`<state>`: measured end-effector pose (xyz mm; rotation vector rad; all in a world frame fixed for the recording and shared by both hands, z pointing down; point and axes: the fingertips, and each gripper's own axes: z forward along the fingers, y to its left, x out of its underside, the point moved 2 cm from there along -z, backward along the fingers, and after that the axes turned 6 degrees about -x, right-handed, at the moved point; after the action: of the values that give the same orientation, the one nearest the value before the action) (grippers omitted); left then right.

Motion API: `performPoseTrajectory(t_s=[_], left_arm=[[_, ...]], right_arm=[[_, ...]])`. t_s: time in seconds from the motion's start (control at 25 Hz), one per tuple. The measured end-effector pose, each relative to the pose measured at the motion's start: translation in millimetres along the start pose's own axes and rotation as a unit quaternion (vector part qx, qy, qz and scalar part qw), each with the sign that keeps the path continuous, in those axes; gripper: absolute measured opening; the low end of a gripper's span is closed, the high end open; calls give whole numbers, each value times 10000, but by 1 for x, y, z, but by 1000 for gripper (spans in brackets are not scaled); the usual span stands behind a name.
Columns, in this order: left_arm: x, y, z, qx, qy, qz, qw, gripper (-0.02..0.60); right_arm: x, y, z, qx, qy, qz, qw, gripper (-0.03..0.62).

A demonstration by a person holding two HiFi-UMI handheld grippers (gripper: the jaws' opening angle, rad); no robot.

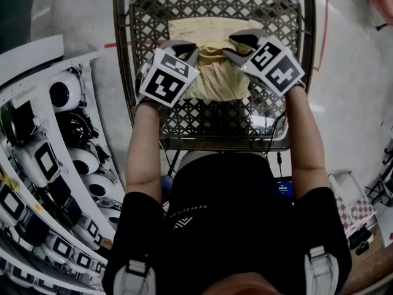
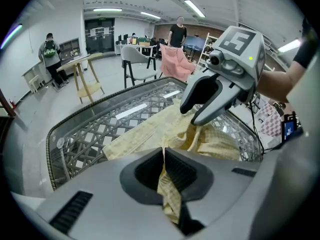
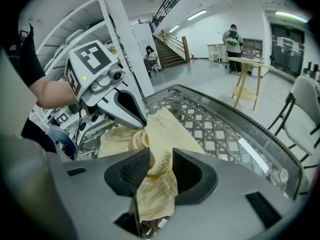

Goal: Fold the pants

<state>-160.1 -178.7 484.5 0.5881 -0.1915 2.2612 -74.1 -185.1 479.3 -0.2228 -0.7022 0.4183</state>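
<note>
White word "PERFECTION" on the black shirt, numbers on the small blue screen too tiny to read

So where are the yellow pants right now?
In the head view the pants lie in the middle of the lattice table, with cloth between the tongs of the left gripper and the right gripper.
</note>
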Motion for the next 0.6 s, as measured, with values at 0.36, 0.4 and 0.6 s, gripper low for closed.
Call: performPoseTrajectory(t_s=[0.36, 0.4, 0.6], left_arm=[[-13, 4, -13, -302, -371, -24, 9989, 21], [-16, 3, -14, -341, -405, -13, 9986, 21], [-19, -6, -22, -221, -477, -28, 9986, 21]], right_arm=[[-11, -8, -27, 415, -494, 89, 9979, 78], [-10, -4, -29, 335, -505, 55, 9981, 77], [-8, 27, -27, -188, -429, -289, 9985, 61]])
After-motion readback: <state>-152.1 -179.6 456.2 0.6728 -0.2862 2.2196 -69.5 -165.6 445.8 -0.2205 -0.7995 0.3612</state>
